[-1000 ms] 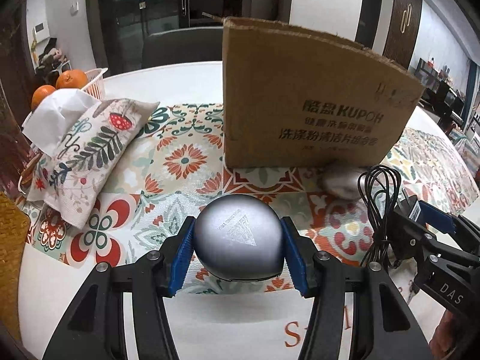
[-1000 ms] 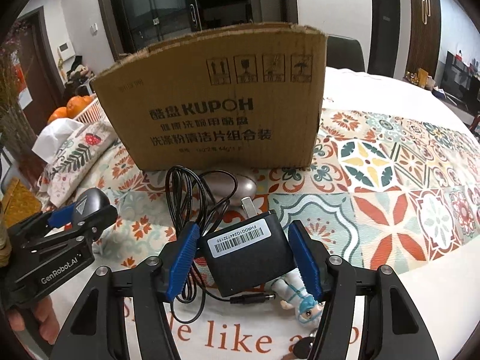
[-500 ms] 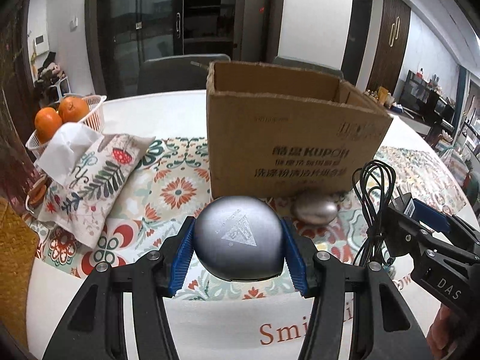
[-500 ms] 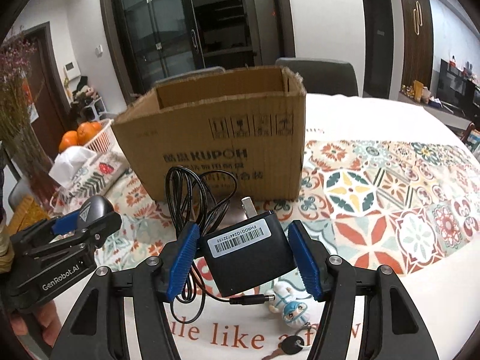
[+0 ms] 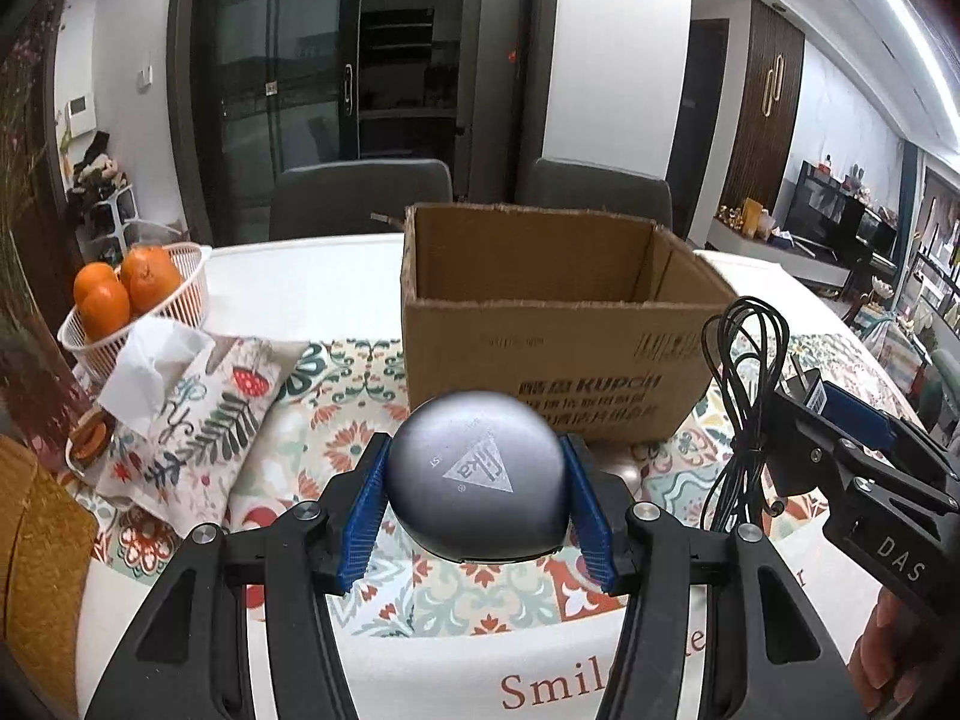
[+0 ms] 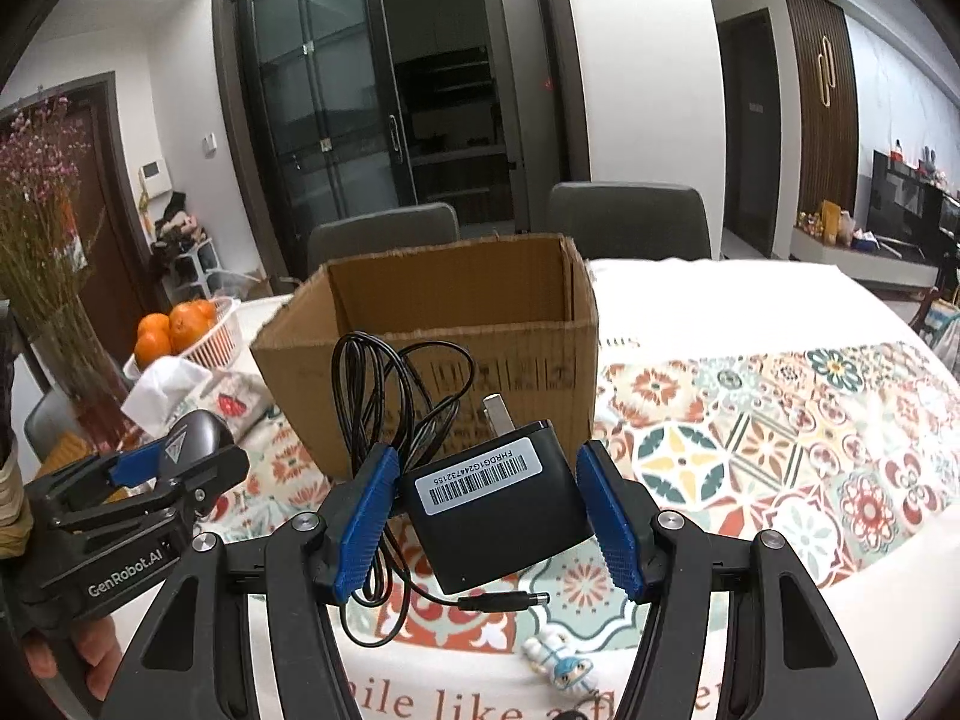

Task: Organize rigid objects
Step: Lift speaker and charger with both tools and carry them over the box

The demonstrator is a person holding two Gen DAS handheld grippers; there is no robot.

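My left gripper [image 5: 477, 507] is shut on a grey computer mouse [image 5: 477, 474] with a triangle logo, held above the table in front of the open cardboard box [image 5: 558, 360]. My right gripper [image 6: 489, 510] is shut on a black power adapter [image 6: 498, 507] with a barcode label; its coiled black cable [image 6: 384, 396] hangs at the left. The box [image 6: 444, 336] stands just beyond it, its inside showing no contents. Each gripper shows in the other's view: the right one [image 5: 840, 450] and the left one [image 6: 162, 468].
A white basket of oranges [image 5: 129, 294] and a patterned tissue pouch [image 5: 198, 408] lie at the left. A small figurine [image 6: 561, 663] lies on the cloth below the adapter. Two grey chairs [image 5: 360, 198] stand behind the round table [image 5: 300, 276].
Both grippers have risen with their objects, so the box's open top now shows. The silver mouse by the box is now hidden behind the held mouse.
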